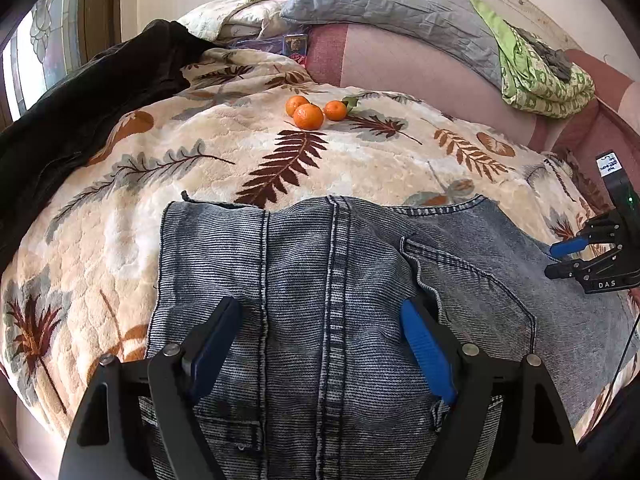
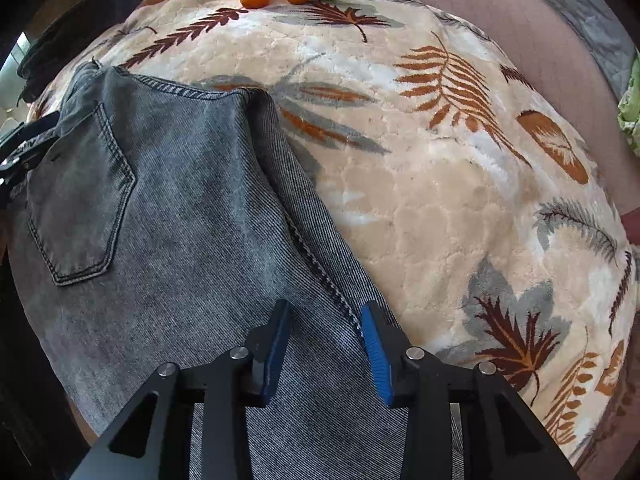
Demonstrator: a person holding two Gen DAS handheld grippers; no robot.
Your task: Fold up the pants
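Overhead, the left gripper (image 1: 320, 324) hovers with jaws spread wide above the folded grey jeans (image 1: 328, 300), gripping nothing; the right gripper (image 2: 326, 320), jaws partly parted, straddles the jeans' seamed edge. Beyond the jeans, three tangerines (image 1: 310, 111) dot the leaf-print blanket (image 1: 248, 148).

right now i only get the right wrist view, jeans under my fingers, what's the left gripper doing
Observer: The left gripper hangs with jaws wide apart over the jeans, astride the center seam.
Operator: is it gripping denim
Observer: No, both pads stand clear with flat cloth between them.
Operator: anything past the mandarins i can't see
Observer: Behind the mandarins a grey quilted pillow leans at the back, with a green patterned cloth bundled beside it.
Operator: and my own gripper from there
Observer: The right gripper sits at the jeans' far right edge, jaws parted.
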